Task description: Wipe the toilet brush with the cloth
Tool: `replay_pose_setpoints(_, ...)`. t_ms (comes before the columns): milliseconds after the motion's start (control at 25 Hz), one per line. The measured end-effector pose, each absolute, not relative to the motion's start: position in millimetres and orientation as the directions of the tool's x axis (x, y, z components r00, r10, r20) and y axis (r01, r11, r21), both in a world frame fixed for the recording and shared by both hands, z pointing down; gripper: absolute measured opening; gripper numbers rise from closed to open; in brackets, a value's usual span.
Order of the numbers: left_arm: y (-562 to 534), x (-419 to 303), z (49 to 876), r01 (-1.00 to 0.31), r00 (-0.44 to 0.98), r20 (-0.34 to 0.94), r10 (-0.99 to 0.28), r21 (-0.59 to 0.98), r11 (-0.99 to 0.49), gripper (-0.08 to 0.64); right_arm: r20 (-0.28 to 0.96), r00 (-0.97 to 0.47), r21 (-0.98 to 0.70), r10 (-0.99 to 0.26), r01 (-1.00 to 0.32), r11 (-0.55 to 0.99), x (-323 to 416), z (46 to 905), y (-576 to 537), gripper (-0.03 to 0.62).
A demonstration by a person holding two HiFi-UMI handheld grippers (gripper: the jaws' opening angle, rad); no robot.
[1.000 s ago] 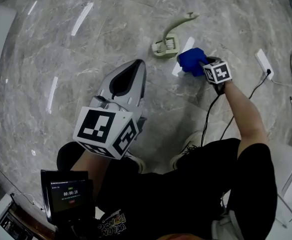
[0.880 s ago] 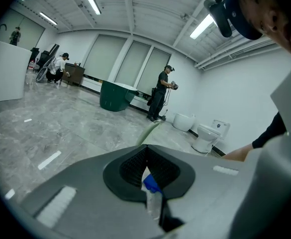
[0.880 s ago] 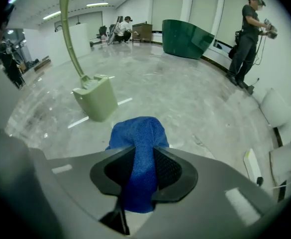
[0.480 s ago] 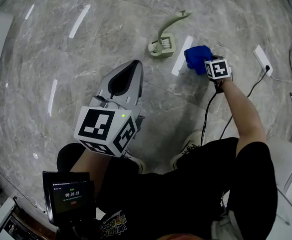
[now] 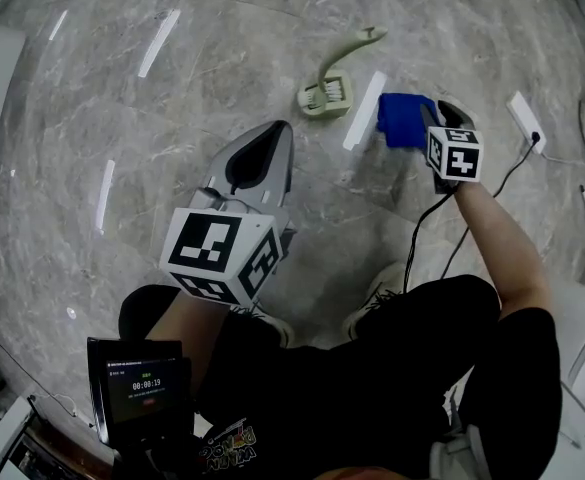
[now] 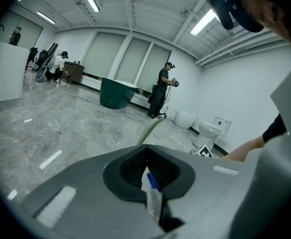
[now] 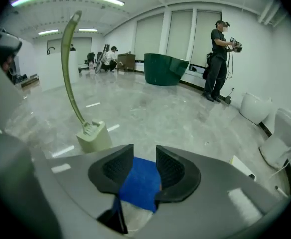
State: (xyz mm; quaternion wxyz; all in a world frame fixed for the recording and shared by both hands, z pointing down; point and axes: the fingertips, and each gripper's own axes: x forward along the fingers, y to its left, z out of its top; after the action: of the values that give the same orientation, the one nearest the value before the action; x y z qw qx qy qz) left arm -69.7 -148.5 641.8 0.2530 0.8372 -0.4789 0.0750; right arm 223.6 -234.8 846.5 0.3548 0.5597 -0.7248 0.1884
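Observation:
A pale green toilet brush (image 5: 328,92) stands in its square holder on the marble floor, its curved handle (image 7: 67,59) rising up. My right gripper (image 5: 420,120) hangs to the right of it and above the floor, shut on a blue cloth (image 5: 400,120) that fills the gap between its pads (image 7: 170,167). Its jaws have just been opening with the cloth (image 7: 140,183) still between them. My left gripper (image 5: 272,133) is lower left of the brush, jaws shut and holding nothing. In the left gripper view the left gripper (image 6: 145,147) points toward the brush handle (image 6: 152,127).
A white power strip (image 5: 527,123) with a cable lies on the floor at the right. White toilets (image 7: 279,143) stand by the wall and a green bin (image 7: 165,68) further off. People stand in the room's background. A small screen (image 5: 137,393) hangs at my waist.
My right gripper has lifted and moved right with the blue cloth, away from the brush holder. The left gripper has stayed where it was.

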Motion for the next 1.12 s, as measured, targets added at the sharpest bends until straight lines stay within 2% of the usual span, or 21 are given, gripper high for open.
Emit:
replay_pose_setpoints(160,-154,-75,640,-0.841,0.523,0.364,-0.770,0.364,-0.399,0.011,0.660,-0.211,0.030,-0.721,-0.952,0.306,200,806,-232,0.172)
replay_pose_setpoints(200,-155,-76,639,-0.841,0.522,0.362,-0.772,0.367,-0.397,0.011,0.631,-0.228,0.034,-0.741,-0.947,0.320,195,792,-233,0.152)
replay_pose_setpoints(280,-157,-78,634,-0.844,0.515,0.358,-0.779,0.370,-0.389,0.011,0.562,-0.271,0.060,-0.782,-0.929,0.365,179,758,-234,0.029)
replay_pose_setpoints(320,-156,-78,630,-0.847,0.509,0.359,-0.783,0.369,-0.382,0.011,0.528,-0.300,0.065,-0.794,-0.918,0.390,169,740,-233,0.005)
replay_pose_setpoints(480,-138,-75,613,-0.873,0.468,0.400,-0.788,0.348,-0.341,0.011,0.455,-0.410,0.047,-0.790,-0.875,0.482,126,679,-208,0.003)
replay_pose_setpoints(760,-94,-75,577,-0.911,0.386,0.411,-0.826,0.309,-0.272,0.011,0.491,-0.464,0.085,-0.737,-0.817,0.570,91,623,-149,0.002)
replay_pose_setpoints(920,-60,-78,571,-0.940,0.335,0.446,-0.830,0.223,-0.260,0.011,0.522,-0.437,0.091,-0.732,-0.825,0.558,94,587,-125,0.002)
replay_pose_setpoints(1120,-29,-81,525,-0.960,0.279,0.518,-0.808,0.151,-0.235,0.011,0.532,-0.408,-0.068,-0.742,-0.894,0.443,98,519,-95,0.002)
